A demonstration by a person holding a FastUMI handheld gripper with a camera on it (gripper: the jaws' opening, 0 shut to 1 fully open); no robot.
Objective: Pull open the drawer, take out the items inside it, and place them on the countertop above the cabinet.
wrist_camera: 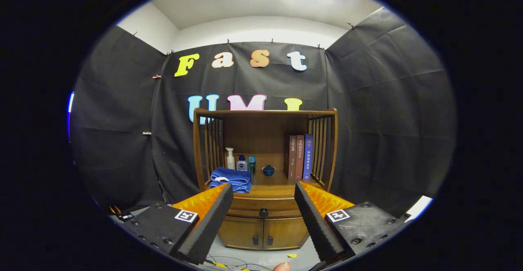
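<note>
The gripper (263, 205) sits nearest the camera, its two fingers spread wide apart and holding nothing, and a fingertip of the person's hand (282, 266) peeks in just below them. Between the fingers and well beyond them stands the wooden cabinet (264, 169), and the drawer (263, 207) lies almost dead centre in the gap, shut flush, with its dark round knob (264, 212) facing the gripper. That lineup looks deliberate: with the jaws apart and aimed at the knob, the sensible next move would be to close in and pinch it, so the task appears to be at its very start, with whatever is in the drawer hidden. Below the drawer are two small doors (263, 233) with dark handles. Above it, the countertop (273, 189) already carries a folded blue towel (231, 179) on one side, three bottles (241, 161) behind it, a small blue lidded pot (268, 170) near the middle, and three upright books (300, 157) against the slatted side; the bare stretch in front of the pot seems the likeliest landing spot. The cabinet stands on a pale grey floor (261, 254) strewn with thin cables and yellow scraps, within black cloth walls under a white ceiling.
</note>
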